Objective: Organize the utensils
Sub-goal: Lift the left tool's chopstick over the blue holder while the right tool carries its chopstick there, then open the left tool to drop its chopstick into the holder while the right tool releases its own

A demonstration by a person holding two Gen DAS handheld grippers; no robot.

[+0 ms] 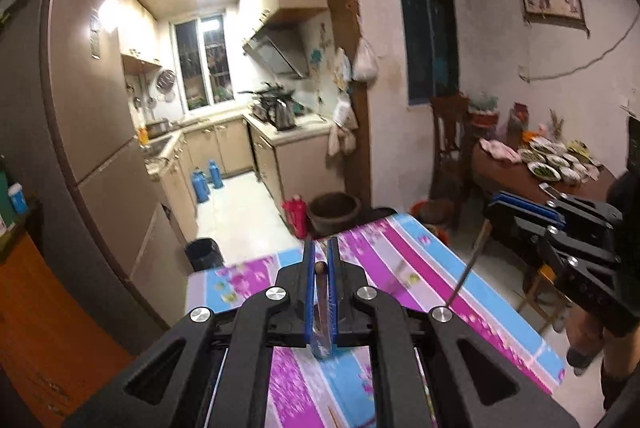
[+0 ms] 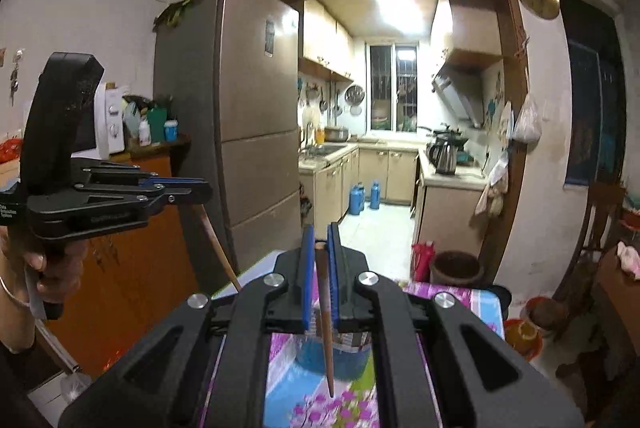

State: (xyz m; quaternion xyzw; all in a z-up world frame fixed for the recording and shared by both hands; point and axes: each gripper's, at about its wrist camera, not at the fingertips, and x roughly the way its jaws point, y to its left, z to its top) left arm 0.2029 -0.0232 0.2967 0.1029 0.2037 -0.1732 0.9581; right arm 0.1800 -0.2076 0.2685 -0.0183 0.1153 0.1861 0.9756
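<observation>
My left gripper [image 1: 320,252] is shut on a brown chopstick [image 1: 321,302] that hangs down toward the flowered tablecloth [image 1: 420,268]. It also shows at the left of the right wrist view [image 2: 196,188], with the chopstick [image 2: 218,244] slanting down from it. My right gripper [image 2: 320,240] is shut on a second brown chopstick [image 2: 326,324], point down above a blue utensil holder [image 2: 312,356] on the table. In the left wrist view the right gripper [image 1: 496,204] holds its chopstick [image 1: 468,268] above the table.
The table has a pink, blue and white flowered cloth. A fridge [image 2: 240,132] and an orange cabinet [image 2: 120,260] stand to the left. A dark pot [image 2: 456,266] and a red flask [image 2: 422,260] sit on the floor beyond. A dining table with dishes [image 1: 548,164] is at the right.
</observation>
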